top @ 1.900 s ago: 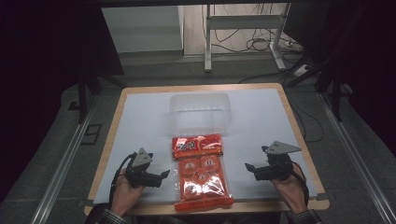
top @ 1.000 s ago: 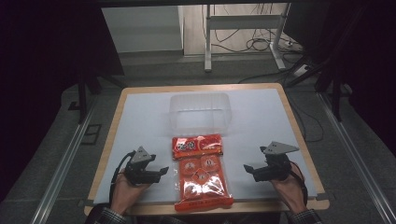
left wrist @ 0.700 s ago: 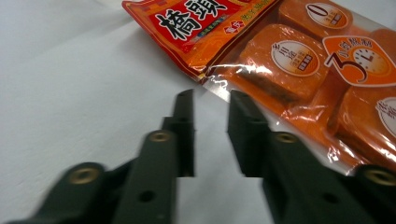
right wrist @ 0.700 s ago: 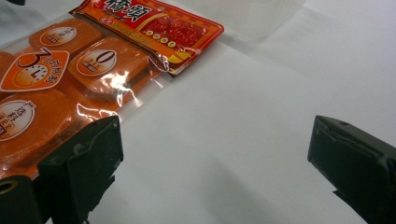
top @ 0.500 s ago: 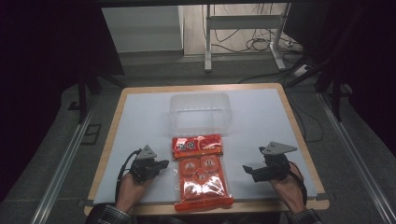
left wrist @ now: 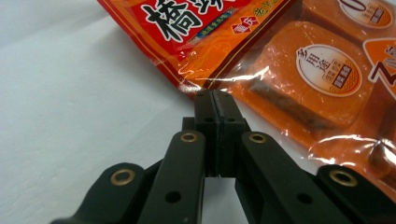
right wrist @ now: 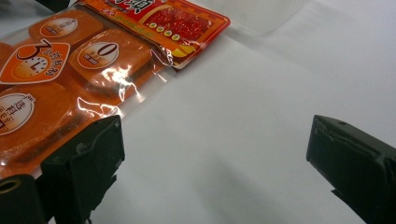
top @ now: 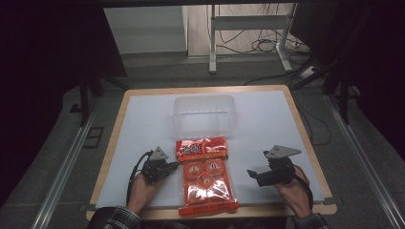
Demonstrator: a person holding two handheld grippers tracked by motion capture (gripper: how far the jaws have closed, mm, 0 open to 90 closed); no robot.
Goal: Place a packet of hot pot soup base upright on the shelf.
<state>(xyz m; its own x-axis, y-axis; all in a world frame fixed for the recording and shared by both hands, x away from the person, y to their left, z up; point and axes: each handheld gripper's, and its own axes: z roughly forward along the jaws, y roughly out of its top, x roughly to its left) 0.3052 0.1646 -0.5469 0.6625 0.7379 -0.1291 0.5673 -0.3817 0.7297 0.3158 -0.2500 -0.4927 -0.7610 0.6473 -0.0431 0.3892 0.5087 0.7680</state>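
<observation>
Now the left gripper (top: 168, 168) (lower left) has clenched its jaws empty beside the orange packet (top: 206, 174); the right gripper (top: 253, 175) stays spread wide.

Dim room, grey floor (top: 62, 143), metal stand legs (top: 212, 43) behind table, loose cables (top: 267, 45) (tangled)
</observation>
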